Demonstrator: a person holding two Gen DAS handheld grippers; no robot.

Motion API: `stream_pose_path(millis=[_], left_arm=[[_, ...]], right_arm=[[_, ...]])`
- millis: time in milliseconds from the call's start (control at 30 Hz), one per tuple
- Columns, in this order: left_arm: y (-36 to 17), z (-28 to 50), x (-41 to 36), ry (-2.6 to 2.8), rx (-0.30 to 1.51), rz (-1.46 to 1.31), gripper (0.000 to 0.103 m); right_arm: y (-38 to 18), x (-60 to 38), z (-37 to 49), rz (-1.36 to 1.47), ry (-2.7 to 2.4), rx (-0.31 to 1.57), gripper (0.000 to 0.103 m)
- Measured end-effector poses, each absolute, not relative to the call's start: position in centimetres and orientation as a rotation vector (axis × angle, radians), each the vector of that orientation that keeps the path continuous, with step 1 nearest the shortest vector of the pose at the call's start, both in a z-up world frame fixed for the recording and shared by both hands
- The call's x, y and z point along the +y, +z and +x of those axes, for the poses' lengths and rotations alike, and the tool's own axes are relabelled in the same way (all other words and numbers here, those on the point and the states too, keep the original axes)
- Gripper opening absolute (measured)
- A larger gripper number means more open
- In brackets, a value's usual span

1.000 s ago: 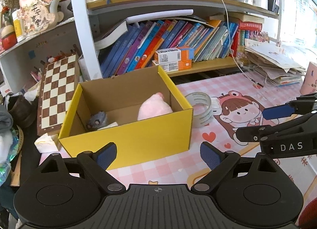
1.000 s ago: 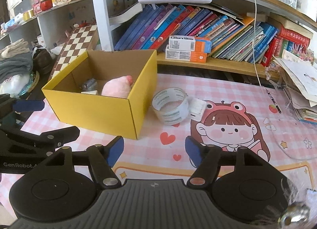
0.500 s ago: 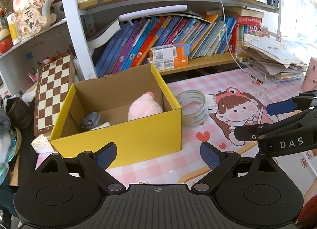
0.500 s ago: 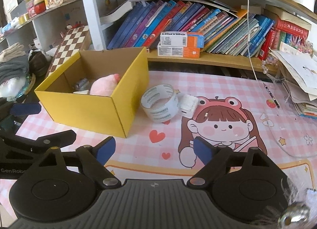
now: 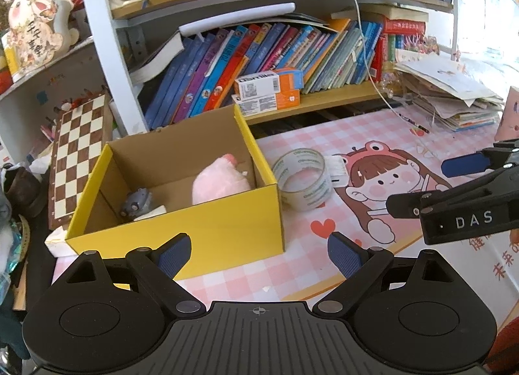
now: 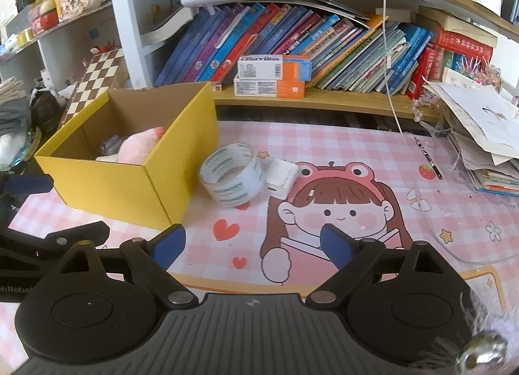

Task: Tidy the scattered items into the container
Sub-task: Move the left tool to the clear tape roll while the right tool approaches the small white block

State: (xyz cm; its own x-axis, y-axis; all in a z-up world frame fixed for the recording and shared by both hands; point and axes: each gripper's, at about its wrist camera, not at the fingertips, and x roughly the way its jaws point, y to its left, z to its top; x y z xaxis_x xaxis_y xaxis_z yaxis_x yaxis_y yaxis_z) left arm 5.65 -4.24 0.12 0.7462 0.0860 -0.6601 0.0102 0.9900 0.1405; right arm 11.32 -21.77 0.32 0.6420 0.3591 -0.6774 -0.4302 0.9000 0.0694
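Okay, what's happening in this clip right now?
A person is tidying desk items into the yellow box. A pink plush toy and a small grey toy lie inside. The tape roll and white charger block sit on the mat outside. The left gripper and right gripper are open, holding nothing.

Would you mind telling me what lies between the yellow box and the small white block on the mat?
The clear tape roll stands between the yellow box and the white block, seemingly touching the block; the right wrist view shows it best.
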Motion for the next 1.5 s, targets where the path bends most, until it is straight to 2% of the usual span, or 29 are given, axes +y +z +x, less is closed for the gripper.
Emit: stream_pose_path(millis=[867, 1067, 1500], left_arm=[[-0.7, 8.4, -7.1, 0.033, 0.731, 0.320, 0.093], [-0.8, 9.3, -8.2, 0.003, 0.697, 0.391, 0.093], [-1.5, 11.9, -10.4, -0.042, 0.657, 0.533, 0.092]], right_arm=[[-2.0, -23.0, 15.3, -0.048, 0.469, 0.807, 0.089], [-2.3, -23.8, 16.4, -0.024, 0.458, 0.813, 0.087], [-3.1, -24.4, 18.6, -0.006, 0.464, 0.833, 0.074]])
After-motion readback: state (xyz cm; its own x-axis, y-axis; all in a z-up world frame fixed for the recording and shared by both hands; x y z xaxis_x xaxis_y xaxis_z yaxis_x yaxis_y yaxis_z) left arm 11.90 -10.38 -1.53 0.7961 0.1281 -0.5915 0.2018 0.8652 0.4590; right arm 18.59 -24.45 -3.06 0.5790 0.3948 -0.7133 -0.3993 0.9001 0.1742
